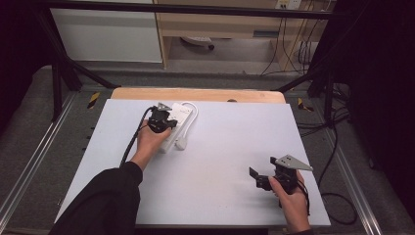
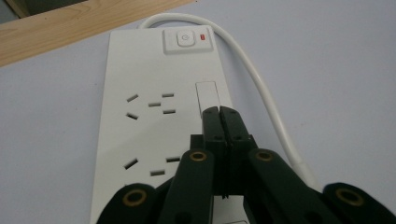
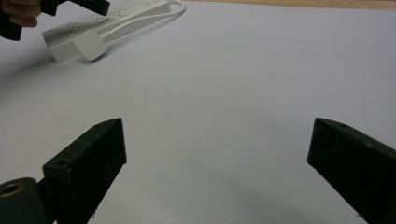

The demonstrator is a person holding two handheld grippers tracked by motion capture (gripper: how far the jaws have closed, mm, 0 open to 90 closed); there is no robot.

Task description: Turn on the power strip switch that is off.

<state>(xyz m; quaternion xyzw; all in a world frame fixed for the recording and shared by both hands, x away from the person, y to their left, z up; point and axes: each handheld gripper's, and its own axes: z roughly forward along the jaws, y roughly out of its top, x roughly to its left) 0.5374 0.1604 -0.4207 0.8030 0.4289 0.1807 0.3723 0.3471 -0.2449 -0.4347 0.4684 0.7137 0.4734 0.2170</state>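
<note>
A white power strip (image 2: 140, 121) lies on the far left part of the pale table mat (image 1: 220, 147), with a push switch (image 2: 185, 38) and a red light at its far end. Its white cable (image 2: 261, 84) loops round to a white plug (image 1: 182, 143) beside it. My left gripper (image 2: 219, 112) is shut with nothing between its jaws, and its tips stand over the strip just below a small blank panel (image 2: 207, 95). I cannot tell whether they touch the strip. My right gripper (image 3: 217, 135) is open over bare mat at the near right (image 1: 263, 167).
The strip (image 3: 93, 28) and plug (image 3: 89, 45) lie far off in the right gripper view, with the left gripper (image 3: 93, 4) above them. A wooden table edge (image 1: 195, 94) runs behind the mat. Black frame bars and floor cables surround the table.
</note>
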